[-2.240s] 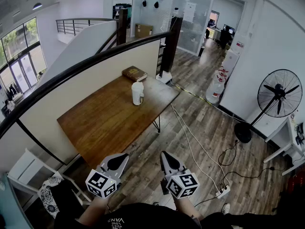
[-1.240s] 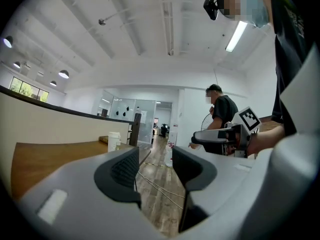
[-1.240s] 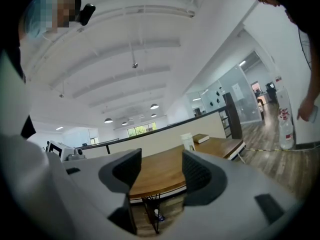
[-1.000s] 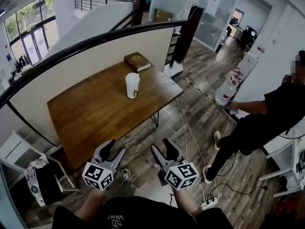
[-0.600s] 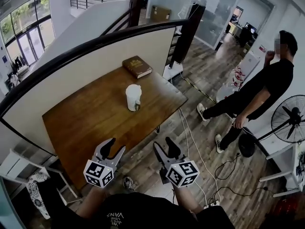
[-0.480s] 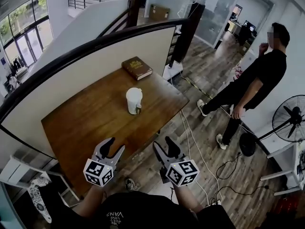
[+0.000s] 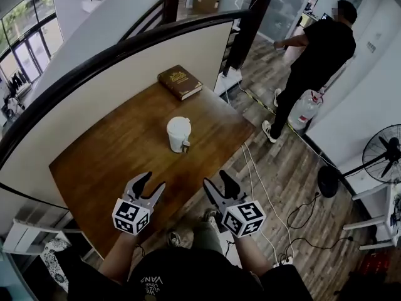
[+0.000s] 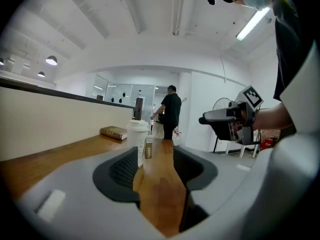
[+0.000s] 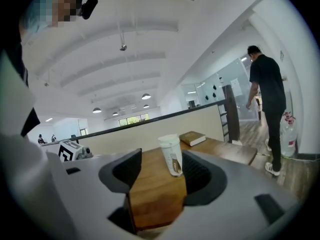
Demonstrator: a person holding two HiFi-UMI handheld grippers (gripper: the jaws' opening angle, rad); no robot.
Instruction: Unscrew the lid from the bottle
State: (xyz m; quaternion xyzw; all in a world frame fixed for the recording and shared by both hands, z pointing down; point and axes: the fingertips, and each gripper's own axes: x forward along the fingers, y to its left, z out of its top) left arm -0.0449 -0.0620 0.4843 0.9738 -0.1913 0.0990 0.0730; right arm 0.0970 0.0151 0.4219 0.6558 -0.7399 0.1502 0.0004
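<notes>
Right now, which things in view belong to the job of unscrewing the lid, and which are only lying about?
For the job: white bottle, its lid, left gripper (jaws opening, empty), right gripper (open, empty), table under the bottle.
Only lying about: book, fan, water jug.

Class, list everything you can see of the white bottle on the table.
The bottle is white, slightly tapered, wider at the top, apparently plastic, with a white lid on and a small brown label low on its side. It stands upright near the middle of the wooden table, touching nothing else.
</notes>
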